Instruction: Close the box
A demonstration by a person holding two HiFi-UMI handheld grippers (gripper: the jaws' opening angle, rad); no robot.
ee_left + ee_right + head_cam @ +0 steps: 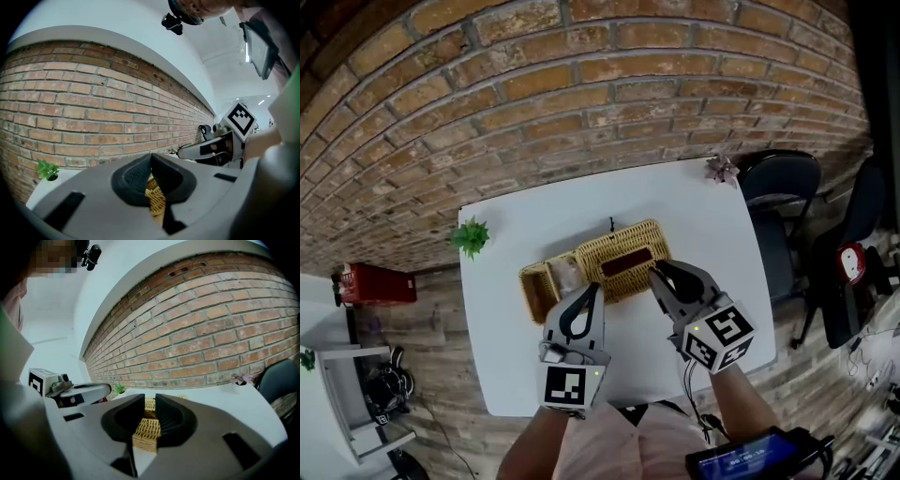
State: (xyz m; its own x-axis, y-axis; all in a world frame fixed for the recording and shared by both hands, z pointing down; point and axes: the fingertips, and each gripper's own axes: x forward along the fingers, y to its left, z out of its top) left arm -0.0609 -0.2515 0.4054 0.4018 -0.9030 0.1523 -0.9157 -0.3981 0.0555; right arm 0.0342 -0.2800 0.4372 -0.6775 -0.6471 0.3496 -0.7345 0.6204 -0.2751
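Note:
A wicker box stands mid-table in the head view. Its wide lid (623,255) has a dark slot in its top, and a lower wicker part (542,289) shows at its left. My left gripper (594,287) is at the lid's near left edge. In the left gripper view its jaws (152,161) are shut on a strip of wicker (157,201). My right gripper (655,272) is at the lid's near right edge. The right gripper view shows the right gripper (150,401) narrowly closed on a wicker edge (148,430).
The white table (516,356) holds a small green plant (471,236) at its far left corner and a dried flower (721,170) at its far right. A black chair (783,187) stands to the right, a red crate (375,283) on the floor at left, and a brick wall behind.

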